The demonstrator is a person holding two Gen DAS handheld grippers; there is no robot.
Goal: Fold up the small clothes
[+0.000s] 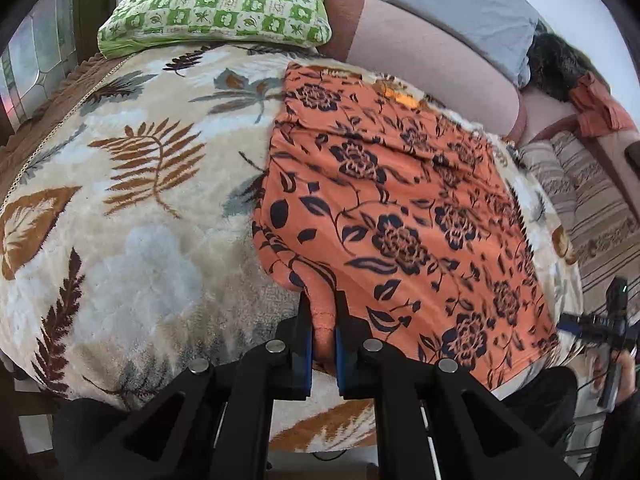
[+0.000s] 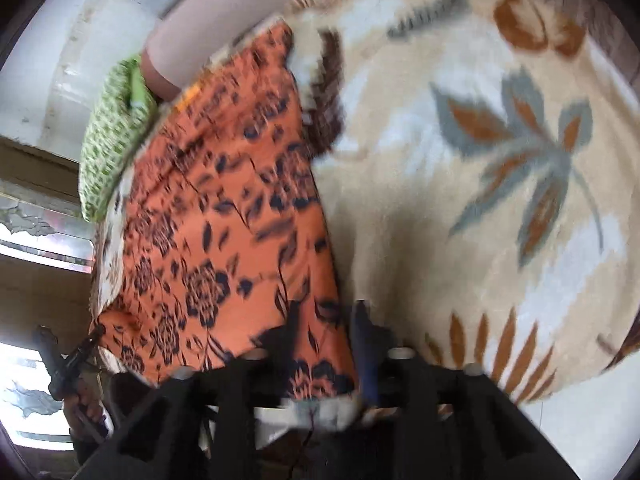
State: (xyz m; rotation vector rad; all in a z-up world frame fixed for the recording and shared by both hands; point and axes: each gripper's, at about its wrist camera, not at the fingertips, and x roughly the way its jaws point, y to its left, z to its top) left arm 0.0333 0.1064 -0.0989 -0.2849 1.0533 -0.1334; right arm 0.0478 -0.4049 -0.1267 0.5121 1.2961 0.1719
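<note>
An orange garment with dark flowers (image 1: pixel 400 208) lies spread flat on a leaf-patterned blanket (image 1: pixel 140 200). My left gripper (image 1: pixel 320 300) is shut on the garment's near left corner, and a lifted fold of orange cloth is pinched between its blue pads. In the blurred right wrist view the garment (image 2: pixel 224 220) lies to the left, with its near right edge running between the spread fingers of my right gripper (image 2: pixel 328 316). That gripper is open, with its fingers standing apart from the cloth. It also shows at the right edge of the left wrist view.
A green checked pillow (image 1: pixel 216 8) lies at the bed's far end, next to a long pink bolster (image 1: pixel 432 52) and a grey cushion (image 1: pixel 460 0). A striped cloth (image 1: pixel 592 208) lies to the right. The blanket (image 2: pixel 480 200) stretches away right of the garment.
</note>
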